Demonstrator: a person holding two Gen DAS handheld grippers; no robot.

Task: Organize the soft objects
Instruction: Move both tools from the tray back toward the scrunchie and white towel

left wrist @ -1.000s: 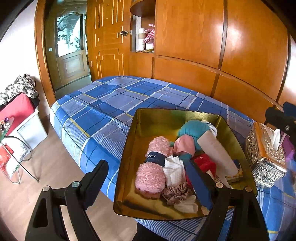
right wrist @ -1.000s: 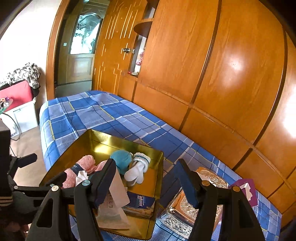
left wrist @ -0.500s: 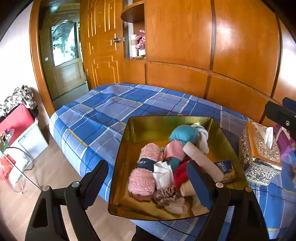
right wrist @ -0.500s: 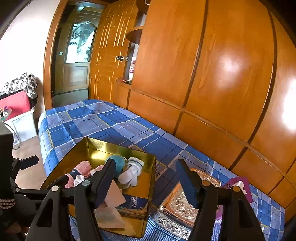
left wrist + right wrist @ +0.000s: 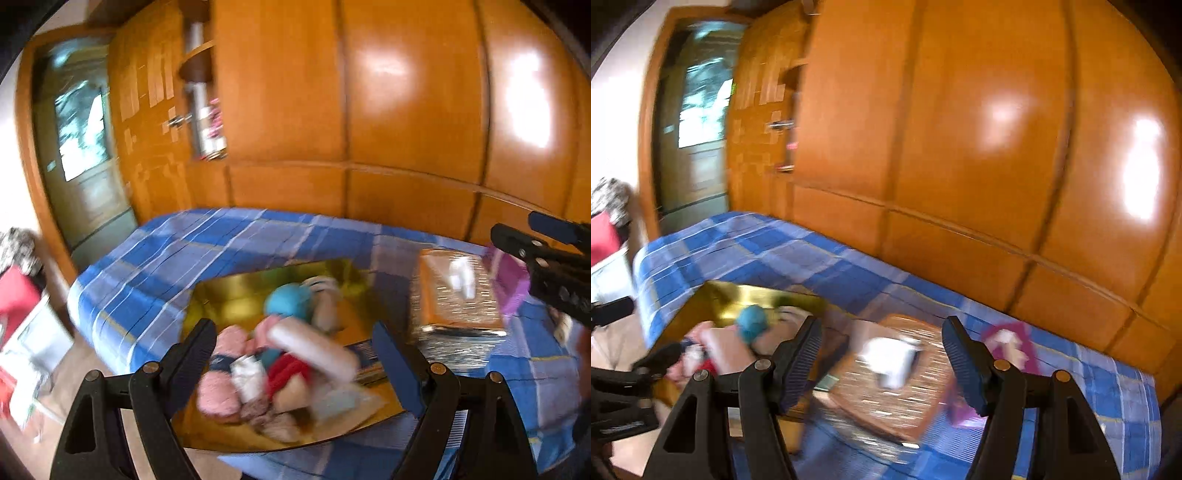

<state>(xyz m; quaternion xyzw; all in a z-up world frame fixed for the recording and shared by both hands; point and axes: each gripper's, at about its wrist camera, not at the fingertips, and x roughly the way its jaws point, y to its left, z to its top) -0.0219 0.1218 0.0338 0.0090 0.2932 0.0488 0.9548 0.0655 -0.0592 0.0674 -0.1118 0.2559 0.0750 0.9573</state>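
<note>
A gold tray [image 5: 236, 291] sits on the blue plaid bed [image 5: 207, 243], holding several soft items: a pink fluffy roll [image 5: 218, 395], a teal ball [image 5: 290, 301], a red cloth [image 5: 288, 373] and a white roll [image 5: 314, 347]. My left gripper [image 5: 295, 365] is open and empty above the tray's near side. My right gripper [image 5: 882, 362] is open and empty above an ornate tissue box [image 5: 894, 391]. The tray [image 5: 738, 295] shows at the left of the right wrist view. Both views are blurred.
The silver and orange tissue box [image 5: 458, 295] stands right of the tray, with a purple tissue pack [image 5: 509, 284] beyond it. Wooden wardrobe panels [image 5: 406, 110] back the bed. A door [image 5: 85, 147] and a red box [image 5: 14, 295] are at the left.
Both grippers have pulled back and swung right, so the tray and tissue box look smaller and farther. Both stay open and empty. The view is now motion blurred.
</note>
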